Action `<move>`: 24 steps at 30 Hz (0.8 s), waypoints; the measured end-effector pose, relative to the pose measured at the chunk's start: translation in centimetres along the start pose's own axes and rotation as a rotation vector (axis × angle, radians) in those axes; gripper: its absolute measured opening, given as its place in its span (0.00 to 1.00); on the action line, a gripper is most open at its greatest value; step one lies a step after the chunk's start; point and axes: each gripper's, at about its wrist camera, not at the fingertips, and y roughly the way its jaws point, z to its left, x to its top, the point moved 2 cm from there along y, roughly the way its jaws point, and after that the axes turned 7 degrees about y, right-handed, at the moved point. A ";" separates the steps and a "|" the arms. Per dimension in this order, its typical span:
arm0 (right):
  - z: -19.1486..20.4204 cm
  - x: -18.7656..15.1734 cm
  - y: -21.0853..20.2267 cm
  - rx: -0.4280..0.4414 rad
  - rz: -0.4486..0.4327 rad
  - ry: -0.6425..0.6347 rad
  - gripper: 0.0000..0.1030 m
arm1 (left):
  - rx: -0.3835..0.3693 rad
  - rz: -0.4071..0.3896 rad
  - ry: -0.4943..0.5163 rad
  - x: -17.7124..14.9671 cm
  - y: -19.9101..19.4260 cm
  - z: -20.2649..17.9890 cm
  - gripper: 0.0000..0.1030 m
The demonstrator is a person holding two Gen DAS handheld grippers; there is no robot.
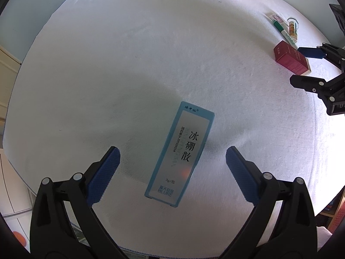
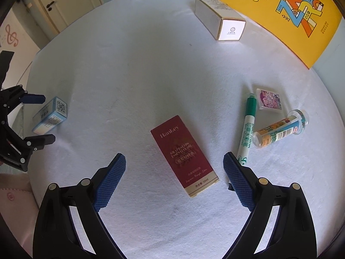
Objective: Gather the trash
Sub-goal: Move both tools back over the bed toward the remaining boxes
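Nothing collected yet, by my judgement. White-covered tabletop (image 2: pixel 151 64) is still carrying everything: white carton (image 2: pixel 220 19) at 1 o'clock, red Hankey box (image 2: pixel 184 155) lying between the wide-open, empty right claw (image 2: pixel 174 170), blue medicine box (image 1: pixel 180 153) lying between the wide-open, empty left claw (image 1: pixel 172 168), green marker (image 2: pixel 246 127), vial (image 2: pixel 280 128) at 3 o'clock.

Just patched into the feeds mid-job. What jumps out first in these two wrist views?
Each open gripper frames a small carton lying flat on the white cloth: the left gripper has the pale blue box between its fingers, the right gripper the dark red box. The bright yellow book sits at the far right edge, beyond a green marker.
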 end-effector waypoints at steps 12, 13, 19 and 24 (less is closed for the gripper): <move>0.3 -0.6 0.3 0.024 -0.002 -0.023 0.89 | -0.021 0.009 -0.007 0.1 0.9 0.4 0.93; 0.2 -0.8 0.4 0.024 0.007 -0.021 0.89 | -0.021 0.011 -0.006 0.2 1.0 0.6 0.93; 0.2 -0.6 1.2 0.007 0.025 -0.004 0.90 | -0.017 0.018 0.002 0.1 1.9 0.4 0.93; 1.2 -0.8 1.6 -0.030 0.049 -0.054 0.95 | -0.010 0.021 0.009 0.3 2.1 0.4 0.94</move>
